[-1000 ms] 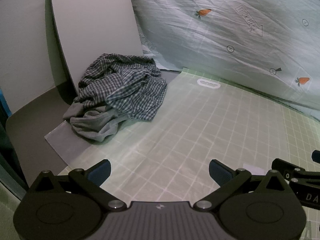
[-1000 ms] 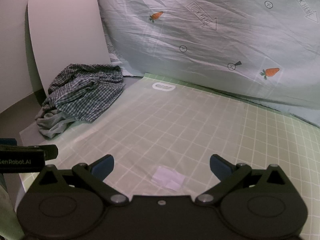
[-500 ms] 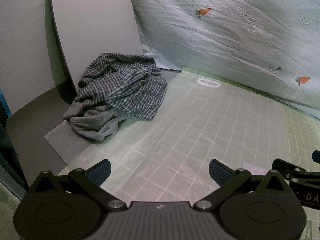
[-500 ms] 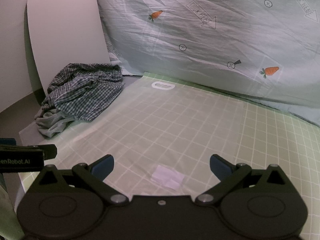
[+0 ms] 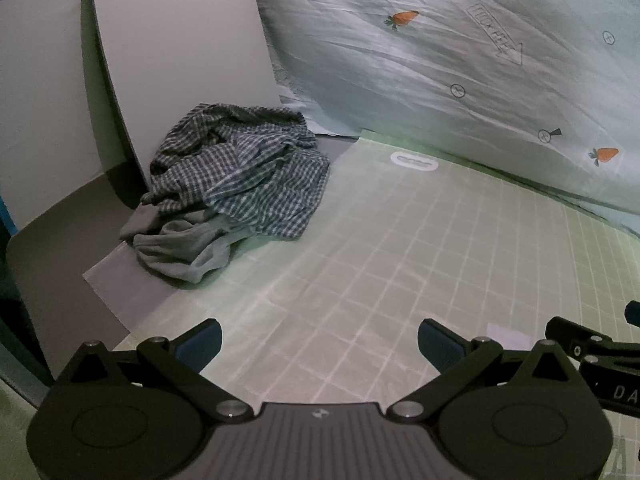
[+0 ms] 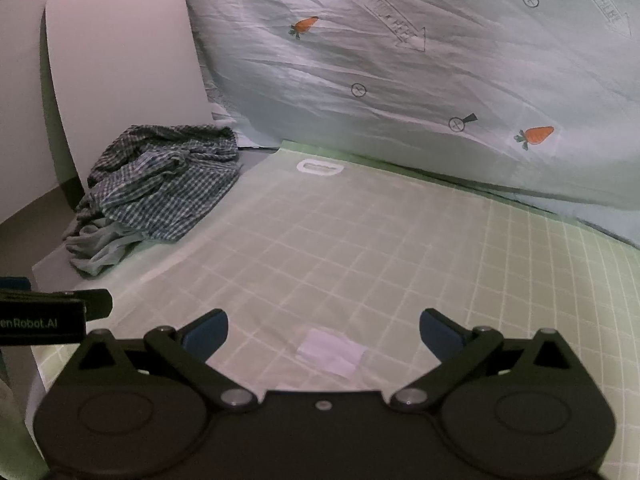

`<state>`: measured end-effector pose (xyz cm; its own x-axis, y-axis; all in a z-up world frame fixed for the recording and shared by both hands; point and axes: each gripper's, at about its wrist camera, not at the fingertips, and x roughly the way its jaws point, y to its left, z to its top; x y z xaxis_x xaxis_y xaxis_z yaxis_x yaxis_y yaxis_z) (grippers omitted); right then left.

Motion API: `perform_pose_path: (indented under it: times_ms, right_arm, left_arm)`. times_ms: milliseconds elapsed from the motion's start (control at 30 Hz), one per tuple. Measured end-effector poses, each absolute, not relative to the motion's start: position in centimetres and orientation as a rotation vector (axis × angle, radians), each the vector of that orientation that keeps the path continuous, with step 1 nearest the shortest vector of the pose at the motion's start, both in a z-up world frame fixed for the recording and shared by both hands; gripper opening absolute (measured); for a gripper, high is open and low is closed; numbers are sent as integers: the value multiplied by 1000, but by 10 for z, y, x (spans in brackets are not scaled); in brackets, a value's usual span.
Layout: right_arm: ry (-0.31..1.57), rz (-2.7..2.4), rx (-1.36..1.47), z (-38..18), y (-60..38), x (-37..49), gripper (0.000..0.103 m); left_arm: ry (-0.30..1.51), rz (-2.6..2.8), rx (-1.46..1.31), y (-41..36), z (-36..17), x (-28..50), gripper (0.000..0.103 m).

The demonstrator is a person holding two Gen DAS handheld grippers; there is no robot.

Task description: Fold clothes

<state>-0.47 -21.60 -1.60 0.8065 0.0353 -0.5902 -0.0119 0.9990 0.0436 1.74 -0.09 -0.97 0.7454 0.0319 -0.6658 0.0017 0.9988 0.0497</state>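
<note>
A crumpled pile of clothes lies at the far left of the green grid mat (image 5: 400, 248): a blue-and-white checked garment (image 5: 244, 176) on top of a grey garment (image 5: 184, 248). The pile also shows in the right wrist view, checked garment (image 6: 168, 184) over grey garment (image 6: 100, 248). My left gripper (image 5: 319, 346) is open and empty, low over the mat, well short of the pile. My right gripper (image 6: 323, 332) is open and empty over the mat (image 6: 380, 240), to the right of the left one.
A white board (image 5: 176, 56) leans against the wall behind the pile. A pale sheet with carrot prints (image 5: 460, 60) hangs along the back edge. A small white patch (image 6: 330, 352) lies on the mat between my right fingers. The left gripper's body (image 6: 44, 314) shows at the right view's left edge.
Both views shift very slightly; the grippers stay open and the clothes pile has not moved.
</note>
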Motion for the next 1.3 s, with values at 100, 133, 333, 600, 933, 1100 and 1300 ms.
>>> perform_pose_path:
  times_ms: [100, 133, 333, 600, 933, 1100, 1300]
  right_arm:
    - [635, 18, 41, -18, -214, -2, 103]
    - [636, 17, 42, -19, -214, -1, 103]
    - [647, 14, 44, -24, -215, 16, 103]
    - [663, 35, 5, -28, -213, 65, 103]
    - [672, 137, 62, -28, -185, 197, 101]
    - [707, 200, 108, -39, -150, 281, 88]
    - [771, 280, 189, -62, -108, 364, 72]
  left_arm:
    - [733, 15, 50, -1, -11, 21, 103]
    - [734, 15, 51, -1, -12, 23, 103]
    - [737, 40, 37, 3, -14, 35, 103]
    - [731, 76, -29, 25, -10, 85, 103]
    - [654, 188, 2, 68, 8, 205, 93]
    - [670, 317, -61, 114, 2, 279, 85]
    - [676, 295, -156, 145, -3, 332, 84]
